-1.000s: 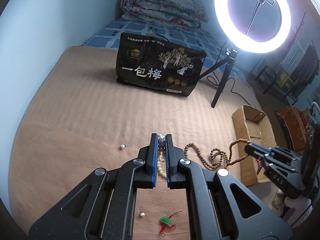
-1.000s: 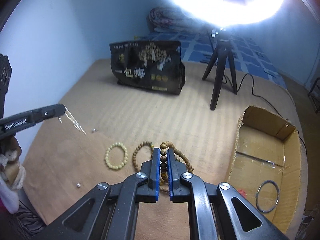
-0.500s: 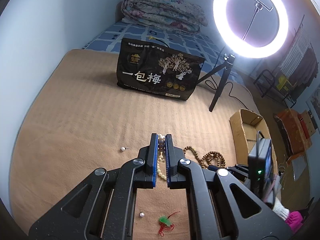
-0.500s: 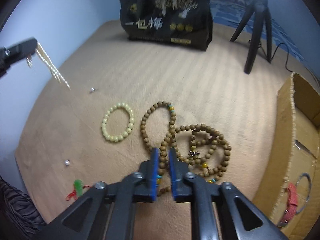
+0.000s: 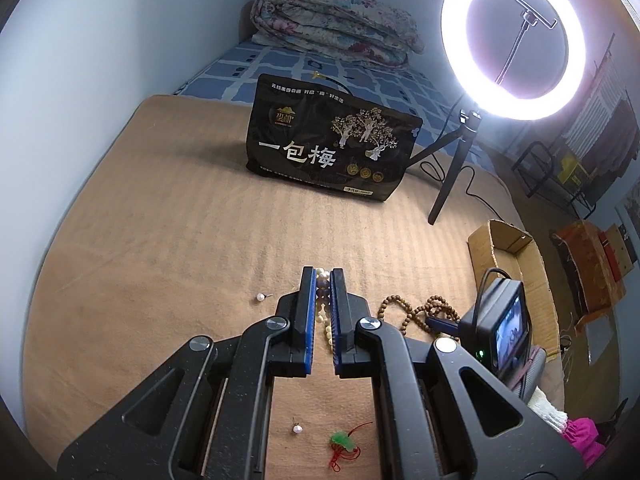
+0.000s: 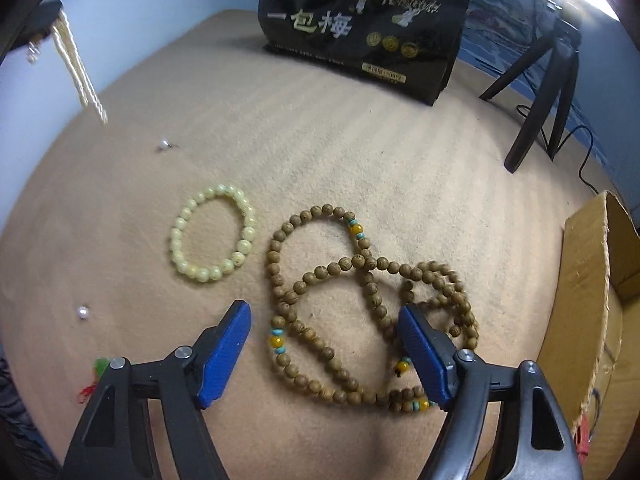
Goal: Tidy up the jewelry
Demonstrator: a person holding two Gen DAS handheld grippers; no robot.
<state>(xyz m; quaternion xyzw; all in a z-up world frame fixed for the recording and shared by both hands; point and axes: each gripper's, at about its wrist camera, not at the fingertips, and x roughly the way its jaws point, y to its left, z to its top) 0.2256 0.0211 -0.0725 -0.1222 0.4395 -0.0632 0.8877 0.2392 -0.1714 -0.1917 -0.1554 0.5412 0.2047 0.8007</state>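
Your left gripper (image 5: 323,308) grips a pale beaded strand (image 5: 322,304) between its fingers. Your right gripper (image 6: 325,354), fingers spread, straddles the brown wooden bead necklace (image 6: 360,304).

Wooden-looking bead necklace (image 6: 360,308) on matt ribbed cloth blanket (image 6: 360,160)

I see my right gripper (image 6: 325,354) spread wide over the wooden bead necklace (image 6: 360,304) | pale bead bracelet (image 6: 214,238) just left of it | cardboard box (image 6: 592,308) at right | tan blanket (image 6: 360,152) underneath
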